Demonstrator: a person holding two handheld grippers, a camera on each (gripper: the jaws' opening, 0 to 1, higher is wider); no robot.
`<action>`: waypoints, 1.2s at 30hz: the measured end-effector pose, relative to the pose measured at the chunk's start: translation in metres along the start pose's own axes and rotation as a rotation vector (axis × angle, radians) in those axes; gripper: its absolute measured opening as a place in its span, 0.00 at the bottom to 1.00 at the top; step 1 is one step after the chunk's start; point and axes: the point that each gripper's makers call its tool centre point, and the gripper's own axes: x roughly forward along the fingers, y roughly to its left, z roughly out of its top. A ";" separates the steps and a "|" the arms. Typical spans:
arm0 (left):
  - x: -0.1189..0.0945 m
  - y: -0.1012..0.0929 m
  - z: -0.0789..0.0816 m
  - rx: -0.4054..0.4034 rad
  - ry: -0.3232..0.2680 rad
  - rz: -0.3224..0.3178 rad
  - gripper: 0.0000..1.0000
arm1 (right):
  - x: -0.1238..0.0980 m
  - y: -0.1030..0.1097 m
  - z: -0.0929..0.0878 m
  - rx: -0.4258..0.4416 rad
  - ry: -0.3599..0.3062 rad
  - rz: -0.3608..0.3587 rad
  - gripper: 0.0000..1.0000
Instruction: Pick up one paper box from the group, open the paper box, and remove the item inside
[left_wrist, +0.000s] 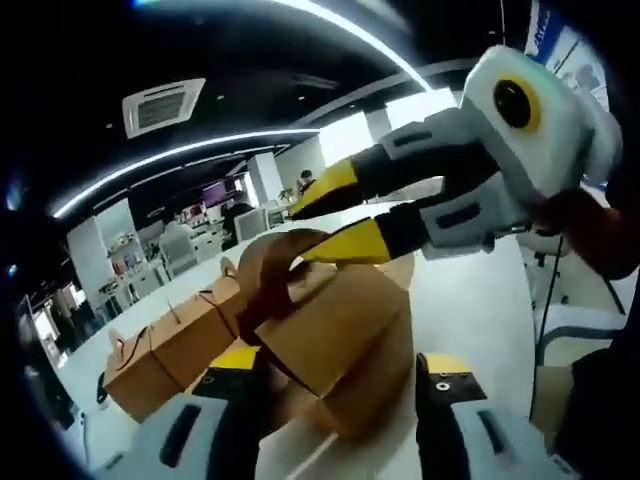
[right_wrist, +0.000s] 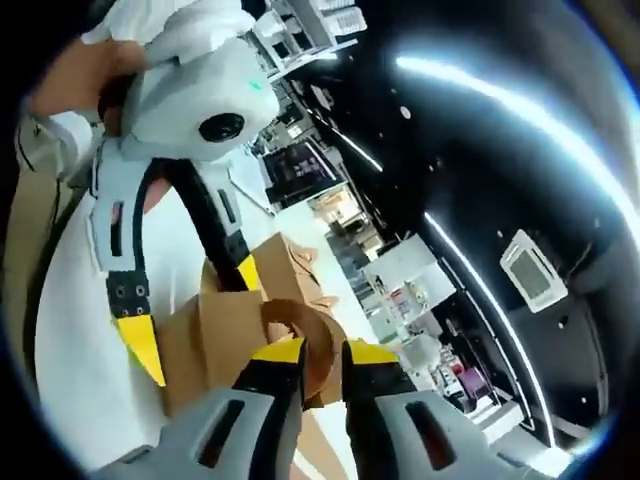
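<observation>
left tongs (left_wrist: 340, 375): clamped around paper box (left_wrist: 345, 335) | right tongs (right_wrist: 322, 352): narrow, pinching box handle (right_wrist: 300, 325) | spare boxes (left_wrist: 175, 345) on tabletop (left_wrist: 480, 300)

Both views close, tilted, facing each other across paper box (left_wrist: 340, 340) (right_wrist: 225, 335)

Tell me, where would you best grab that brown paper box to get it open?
By the curved handle flap on top of the paper box. It stands up from the closed top as a thin loop, so a claw can close across it from above. The right claw pinches it that way, while the left claw straddles the box's sides.
</observation>
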 end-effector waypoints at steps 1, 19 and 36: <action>0.000 0.000 0.000 0.005 0.002 0.007 0.60 | 0.000 0.000 0.000 0.007 -0.003 0.001 0.13; -0.001 0.010 -0.001 0.010 -0.017 0.079 0.49 | -0.028 0.005 0.018 0.096 -0.085 0.050 0.12; -0.002 0.009 -0.004 0.039 -0.020 0.019 0.50 | -0.064 0.044 0.033 0.129 -0.200 0.210 0.12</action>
